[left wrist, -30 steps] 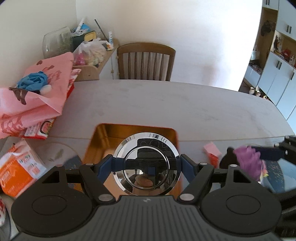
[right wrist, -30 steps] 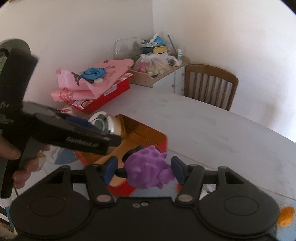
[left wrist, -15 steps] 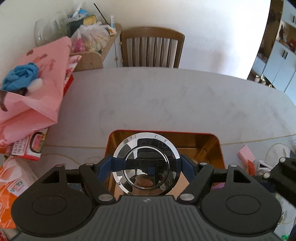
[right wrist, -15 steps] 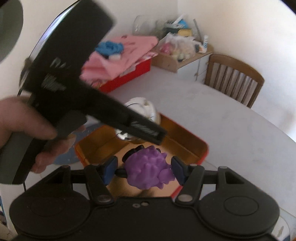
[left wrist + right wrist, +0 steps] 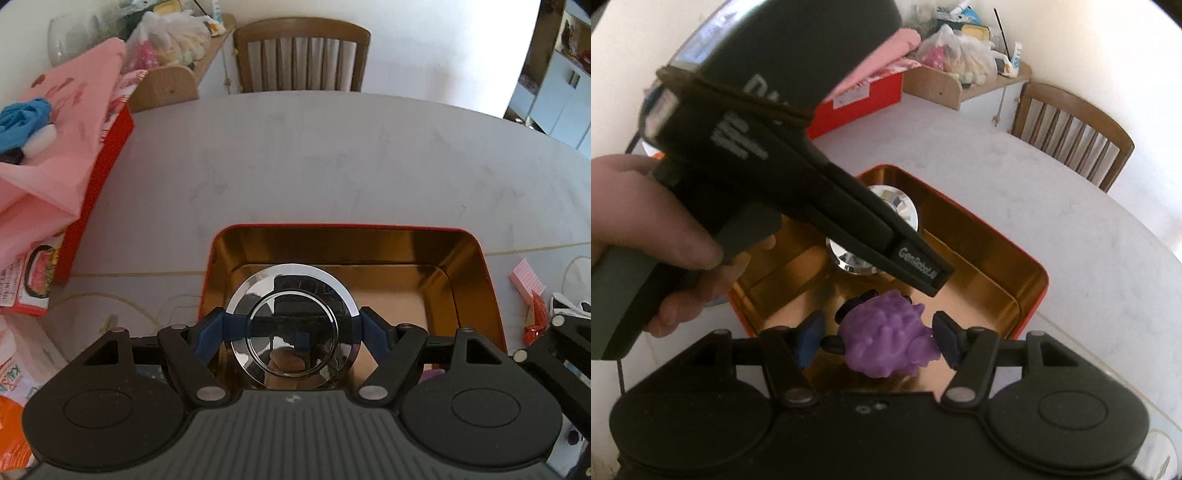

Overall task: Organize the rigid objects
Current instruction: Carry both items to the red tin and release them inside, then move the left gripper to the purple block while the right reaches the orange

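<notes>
Both hands are over the tin right now, so it's basically drop-off time. The left gripper has its blue pads pinched on the rim of the chrome disc, held above the near-left part of the tin. In the right wrist view the right gripper has the purple toy sitting between its pads, but I see gaps on both sides, so I can't tell if it's actually clamped or already let go. The toy sits over the near edge of the gold floor.

How I'd do it: bring the disc down low and level before opening the fingers, since that thing looks heavy and shiny and would likely clang or roll on bare metal. Keep it toward the left half so the toy gets the right half. The left tool's body crosses right above the toy in the right view, so I'd put one piece down at a time and pull that hand straight back, otherwise the two tools probably bump. Table past the tin offers room to retreat.
</notes>
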Demonstrator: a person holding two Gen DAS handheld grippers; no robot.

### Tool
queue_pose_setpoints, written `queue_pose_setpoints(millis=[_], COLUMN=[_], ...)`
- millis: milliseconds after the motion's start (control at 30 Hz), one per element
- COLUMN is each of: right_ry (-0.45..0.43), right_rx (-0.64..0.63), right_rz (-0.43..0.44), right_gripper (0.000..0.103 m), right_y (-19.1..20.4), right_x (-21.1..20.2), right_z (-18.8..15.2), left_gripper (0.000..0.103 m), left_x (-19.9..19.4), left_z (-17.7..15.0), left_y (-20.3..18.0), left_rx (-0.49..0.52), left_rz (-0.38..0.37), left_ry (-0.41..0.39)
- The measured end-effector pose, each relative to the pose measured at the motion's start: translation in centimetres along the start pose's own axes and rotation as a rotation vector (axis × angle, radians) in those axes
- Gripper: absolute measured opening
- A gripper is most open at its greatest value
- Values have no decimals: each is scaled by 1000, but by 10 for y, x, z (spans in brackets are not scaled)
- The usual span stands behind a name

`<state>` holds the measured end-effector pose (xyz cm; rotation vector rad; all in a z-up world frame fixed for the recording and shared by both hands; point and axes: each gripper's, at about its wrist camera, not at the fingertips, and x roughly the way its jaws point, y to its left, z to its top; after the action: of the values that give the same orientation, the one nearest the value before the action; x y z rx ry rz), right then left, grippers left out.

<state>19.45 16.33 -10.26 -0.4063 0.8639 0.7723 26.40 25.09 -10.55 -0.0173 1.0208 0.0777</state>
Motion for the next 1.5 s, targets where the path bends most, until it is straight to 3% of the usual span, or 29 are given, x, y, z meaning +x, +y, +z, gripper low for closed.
queue_pose_setpoints(millis=[200,567,1033,1500], right_ry=[69,47,-41,-203], right_rx=[25,70,135,243], right_rz=[-26,-38,-24,-24], right_gripper=[62,69,75,92], right_y=[-2,-10,-23,-60], right_x=[11,-1,-53,-136], right_z=[-4,-4,-7,-40], left_gripper=[77,77,80,83], left_x=[10,13,-38,-103], left_z=[1,-5,-12,-27], left_y=[0,-7,-14,-44], left_rx=[-1,12,-15,-15], left_rz=[-16,-10,-33,-64], left_ry=[43,69,-52,-199])
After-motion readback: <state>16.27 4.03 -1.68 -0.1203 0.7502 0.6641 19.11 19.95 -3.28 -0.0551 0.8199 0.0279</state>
